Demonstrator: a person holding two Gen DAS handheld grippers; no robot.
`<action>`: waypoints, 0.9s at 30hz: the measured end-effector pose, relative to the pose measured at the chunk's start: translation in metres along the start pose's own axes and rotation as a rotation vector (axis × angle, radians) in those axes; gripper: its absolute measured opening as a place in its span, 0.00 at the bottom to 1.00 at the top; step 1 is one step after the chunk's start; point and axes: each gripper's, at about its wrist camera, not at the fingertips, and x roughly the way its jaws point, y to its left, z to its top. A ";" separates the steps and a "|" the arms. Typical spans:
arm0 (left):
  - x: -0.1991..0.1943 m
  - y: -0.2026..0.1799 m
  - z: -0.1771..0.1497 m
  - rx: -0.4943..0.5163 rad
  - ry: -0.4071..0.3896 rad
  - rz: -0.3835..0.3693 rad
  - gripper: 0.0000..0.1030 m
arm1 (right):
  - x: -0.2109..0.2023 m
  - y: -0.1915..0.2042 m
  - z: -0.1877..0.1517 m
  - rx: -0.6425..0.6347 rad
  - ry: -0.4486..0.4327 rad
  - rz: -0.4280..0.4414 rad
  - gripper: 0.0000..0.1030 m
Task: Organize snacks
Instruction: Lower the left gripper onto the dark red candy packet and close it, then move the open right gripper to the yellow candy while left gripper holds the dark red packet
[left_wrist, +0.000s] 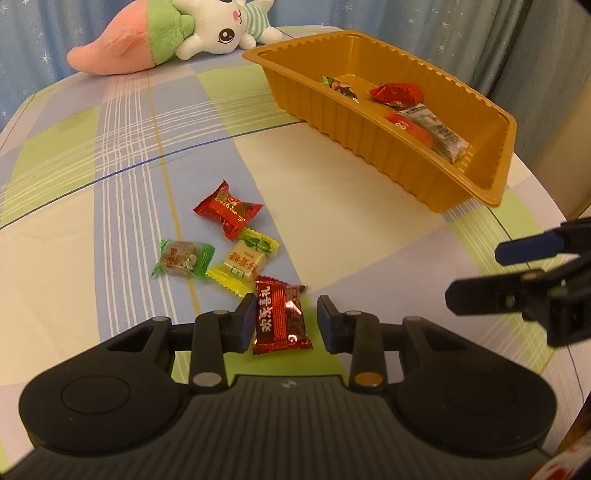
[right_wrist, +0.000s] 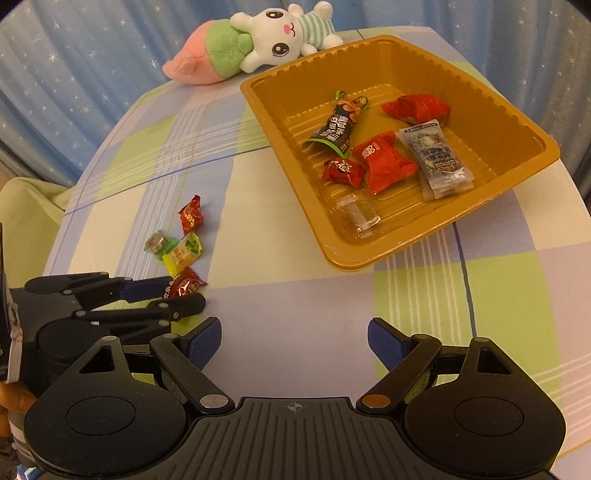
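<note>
My left gripper (left_wrist: 286, 319) is open, its fingers on either side of a dark red foil snack (left_wrist: 280, 320) lying on the checked cloth; the left pad touches the wrapper, the right pad stands apart. Beyond it lie a yellow candy (left_wrist: 244, 262), a green candy (left_wrist: 181, 258) and a red candy (left_wrist: 228, 209). The orange tray (right_wrist: 369, 258) holds several wrapped snacks, among them a red packet (right_wrist: 384, 164). My right gripper (right_wrist: 294, 345) is open and empty above bare cloth in front of the tray. The left gripper (right_wrist: 184, 295) also shows in the right wrist view.
A plush rabbit with a pink and green carrot (right_wrist: 255, 48) lies at the table's far edge. A blue starred curtain (right_wrist: 74, 74) hangs behind. The table's rounded edge drops off at left and right. A pale green cloth (right_wrist: 29, 199) lies at left.
</note>
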 end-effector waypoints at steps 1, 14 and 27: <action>0.000 0.000 0.000 0.002 -0.001 0.004 0.30 | 0.000 0.000 0.000 -0.001 0.001 0.001 0.84; -0.019 0.008 -0.013 -0.046 -0.018 0.024 0.22 | 0.001 0.004 0.000 -0.018 -0.003 0.026 0.84; -0.063 0.070 -0.042 -0.237 -0.047 0.166 0.22 | 0.022 0.048 0.008 -0.150 -0.039 0.150 0.83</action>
